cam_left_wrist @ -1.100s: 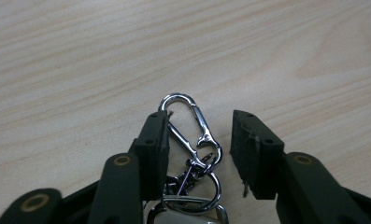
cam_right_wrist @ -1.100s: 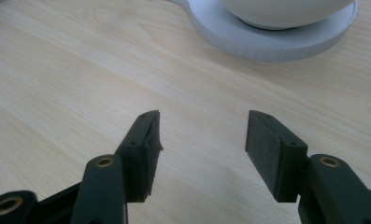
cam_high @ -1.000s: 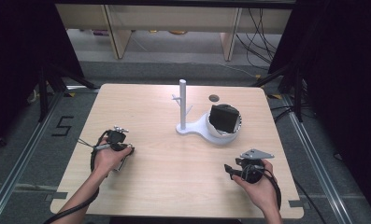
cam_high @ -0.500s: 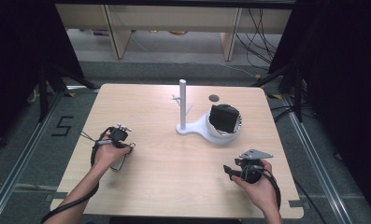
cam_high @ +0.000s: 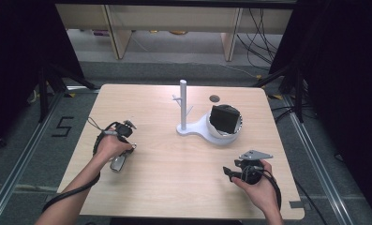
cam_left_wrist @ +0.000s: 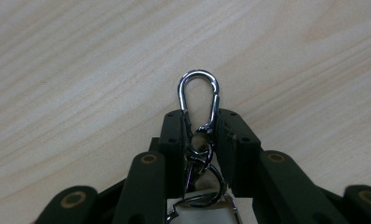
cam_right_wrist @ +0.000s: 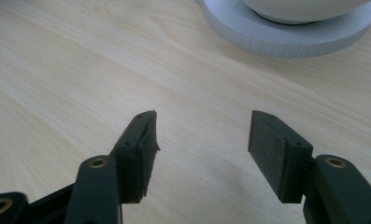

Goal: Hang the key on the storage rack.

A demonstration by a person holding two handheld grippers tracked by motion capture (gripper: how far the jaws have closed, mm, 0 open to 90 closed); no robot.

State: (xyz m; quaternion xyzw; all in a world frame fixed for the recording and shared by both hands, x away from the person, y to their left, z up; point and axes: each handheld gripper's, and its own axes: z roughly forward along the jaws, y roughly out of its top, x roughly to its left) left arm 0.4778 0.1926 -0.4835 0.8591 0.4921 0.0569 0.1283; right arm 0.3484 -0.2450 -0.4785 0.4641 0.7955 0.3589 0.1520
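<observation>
Two grippers over one wooden desk (cam_high: pixel 174 178) in the high view: left gripper (cam_high: pixel 122 140) near the left edge, right gripper (cam_high: pixel 242 171) lower right, one white post stand (cam_high: pixel 183 105) with a bowl (cam_high: pixel 226 126) between and beyond. Left gripper view: fingers (cam_left_wrist: pixel 174 140) just closed onto one silver carabiner clip (cam_left_wrist: pixel 198 100), its loop poking out over bare wood. Right gripper view: fingers (cam_right_wrist: pixel 141 149) spread wide, nothing gripped, stand's base (cam_right_wrist: pixel 290 35) ahead.

This looks like a lab or test bay set up for recording: a bare wooden table (cam_high: pixel 174 173) stands mid-frame inside black curtains (cam_high: pixel 15 70), with metal floor rails (cam_high: pixel 15 173) at lower left, a taped number five (cam_high: pixel 62 126) on grey floor, loose cables (cam_high: pixel 263 28) upper right, and plain shelving (cam_high: pixel 174 18) along the top
</observation>
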